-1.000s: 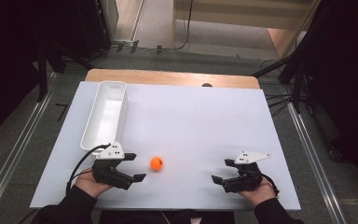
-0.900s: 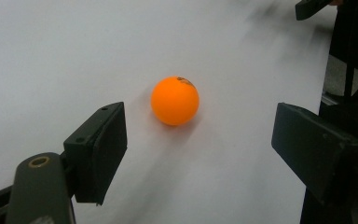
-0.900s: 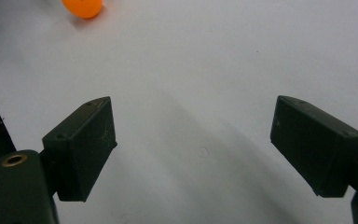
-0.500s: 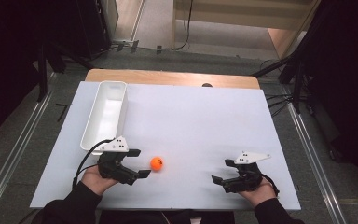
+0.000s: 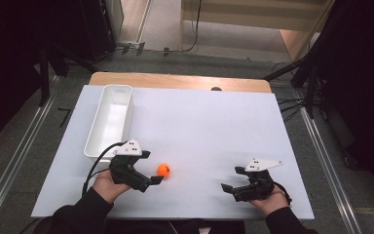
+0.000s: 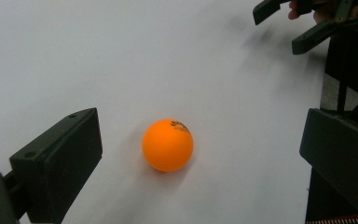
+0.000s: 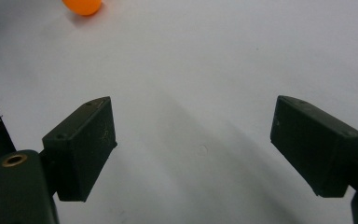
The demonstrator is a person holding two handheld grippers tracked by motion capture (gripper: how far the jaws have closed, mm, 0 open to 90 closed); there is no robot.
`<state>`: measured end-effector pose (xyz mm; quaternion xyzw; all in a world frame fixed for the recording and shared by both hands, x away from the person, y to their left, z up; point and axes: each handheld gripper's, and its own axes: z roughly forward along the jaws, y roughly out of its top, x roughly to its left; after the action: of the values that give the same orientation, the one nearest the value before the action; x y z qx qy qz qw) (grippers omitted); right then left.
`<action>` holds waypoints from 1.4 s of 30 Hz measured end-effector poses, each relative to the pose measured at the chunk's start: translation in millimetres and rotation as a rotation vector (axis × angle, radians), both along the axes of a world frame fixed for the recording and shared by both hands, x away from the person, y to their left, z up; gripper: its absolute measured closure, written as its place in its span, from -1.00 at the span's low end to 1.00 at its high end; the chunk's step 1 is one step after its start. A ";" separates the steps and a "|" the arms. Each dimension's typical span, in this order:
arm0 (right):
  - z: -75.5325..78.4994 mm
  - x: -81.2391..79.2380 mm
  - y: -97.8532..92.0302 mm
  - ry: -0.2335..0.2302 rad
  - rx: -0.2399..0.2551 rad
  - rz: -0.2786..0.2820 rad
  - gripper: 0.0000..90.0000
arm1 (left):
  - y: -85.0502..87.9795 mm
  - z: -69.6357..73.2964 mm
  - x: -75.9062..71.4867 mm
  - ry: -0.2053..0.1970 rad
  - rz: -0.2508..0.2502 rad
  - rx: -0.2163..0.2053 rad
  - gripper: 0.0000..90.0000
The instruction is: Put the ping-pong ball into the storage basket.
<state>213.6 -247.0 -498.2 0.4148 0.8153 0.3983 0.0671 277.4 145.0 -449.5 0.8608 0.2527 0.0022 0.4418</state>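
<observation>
The left gripper [image 5: 155, 166] has its two black jaws spread wide, and they have just been opening. An orange ball [image 5: 163, 169] sits on the table just off the jaw tips, on their right, with nothing pressing on it. In the left gripper view the ball [image 6: 168, 145] lies between the lines of the two jaws and a little beyond them, clear of both, with small dark print on its top. The gripper is held low over the near left part of the table, in the person's left hand [image 5: 108, 184], with a dark sleeve [image 5: 78, 217] behind it and a black cable looping off to the left.

The right gripper [image 5: 230, 181] also has its jaws spread apart, with only bare table between them. It rests at the near right of the table, well apart from the ball, held in the person's right hand [image 5: 269, 199]. In the right gripper view the ball [image 7: 82, 6] shows at the far left edge, beyond the jaws.

A long white tray [image 5: 97, 130] stands at the far left of the table, just beyond the left gripper. The table [image 5: 209, 126] has a white top, with a strip of wood [image 5: 175, 82] along its far edge.
</observation>
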 end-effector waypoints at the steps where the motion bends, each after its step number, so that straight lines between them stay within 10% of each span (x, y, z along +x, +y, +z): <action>1: 0.0 0.0 0.0 0.000 -0.002 0.000 -0.72 | -0.6 0.1 0.8 -0.007 0.006 -0.001 -1.00; 42: -0.3 -0.9 -0.7 -0.004 -0.009 0.002 -0.72 | -30.8 -7.0 14.6 -0.085 0.073 0.010 -1.00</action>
<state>212.7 -247.6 -498.5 0.4131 0.8173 0.3955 0.0701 292.0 114.2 -456.5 0.8524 0.2648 0.0559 0.4474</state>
